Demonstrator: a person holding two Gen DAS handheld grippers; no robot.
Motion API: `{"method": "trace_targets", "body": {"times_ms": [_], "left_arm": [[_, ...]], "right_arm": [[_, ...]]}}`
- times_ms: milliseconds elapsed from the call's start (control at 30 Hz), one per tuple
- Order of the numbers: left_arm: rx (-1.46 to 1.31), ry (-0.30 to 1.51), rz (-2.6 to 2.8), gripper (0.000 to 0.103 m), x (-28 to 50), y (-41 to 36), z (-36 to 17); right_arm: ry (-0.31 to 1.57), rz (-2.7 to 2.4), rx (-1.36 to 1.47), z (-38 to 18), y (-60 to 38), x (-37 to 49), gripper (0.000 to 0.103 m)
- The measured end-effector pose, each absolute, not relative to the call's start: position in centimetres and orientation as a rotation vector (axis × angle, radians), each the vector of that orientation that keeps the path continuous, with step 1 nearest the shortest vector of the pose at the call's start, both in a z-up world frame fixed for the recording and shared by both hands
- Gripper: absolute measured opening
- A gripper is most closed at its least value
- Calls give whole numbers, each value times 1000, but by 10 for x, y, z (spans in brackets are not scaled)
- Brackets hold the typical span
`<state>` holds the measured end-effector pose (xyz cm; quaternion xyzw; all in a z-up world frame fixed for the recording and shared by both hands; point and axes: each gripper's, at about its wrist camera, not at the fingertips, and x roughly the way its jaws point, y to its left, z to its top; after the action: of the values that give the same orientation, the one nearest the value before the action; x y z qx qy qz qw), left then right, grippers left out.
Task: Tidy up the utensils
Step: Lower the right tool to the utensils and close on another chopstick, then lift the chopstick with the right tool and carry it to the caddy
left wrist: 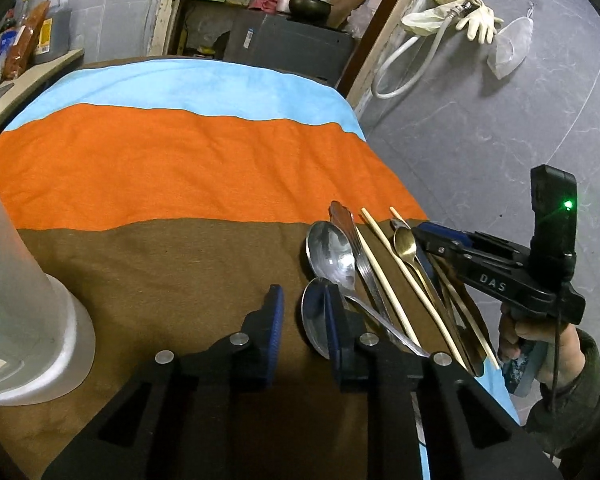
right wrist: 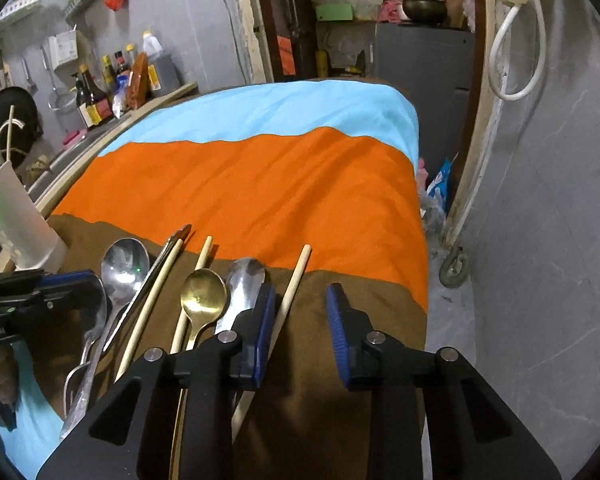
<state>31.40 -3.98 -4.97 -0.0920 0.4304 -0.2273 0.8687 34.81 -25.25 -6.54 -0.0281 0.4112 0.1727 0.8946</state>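
Several utensils lie side by side on the brown band of the cloth: steel spoons (left wrist: pixel 332 252), a gold spoon (left wrist: pixel 406 244) and wooden chopsticks (left wrist: pixel 384 268). My left gripper (left wrist: pixel 303 300) is open low over the cloth. Its right finger covers part of the nearest steel spoon's bowl (left wrist: pixel 314 320), and no pad presses on it. My right gripper (right wrist: pixel 300 300) is open too. A chopstick (right wrist: pixel 296 280) runs between its fingers close to the left pad, and a steel spoon (right wrist: pixel 246 280) and the gold spoon (right wrist: pixel 204 294) lie just left of it.
A tall white translucent holder (left wrist: pixel 20 280) stands at the left on the striped cloth (left wrist: pixel 180 168), with a chopstick in it in the right wrist view. Bottles (right wrist: pixel 94 96) line a counter behind. The table's right edge drops to a grey floor (right wrist: pixel 520 280).
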Motion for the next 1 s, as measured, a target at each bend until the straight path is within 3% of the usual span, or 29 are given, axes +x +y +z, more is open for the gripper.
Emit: {"method": "trace_targets", "body": {"times_ms": [267,367,467,733,1000], "left_arm": [[-204,914,-496,4,318,-43,-52],[-204,900,-506,2,316,-43,-50],[-186,864,-507,0,311,-46,-45],[-116,709,-456,0,282,-47,-21],[-95,489,-377,0,247,-37,16]], "right_arm": [[925,364,-62,-66,-247,365,21],[943,370,-8,-65,-252,368,7],[927,374,76,-61,-261,364,3],[752,433,210,-32,-271,326,3],[421,514,203,15,-246,274,3]]}}
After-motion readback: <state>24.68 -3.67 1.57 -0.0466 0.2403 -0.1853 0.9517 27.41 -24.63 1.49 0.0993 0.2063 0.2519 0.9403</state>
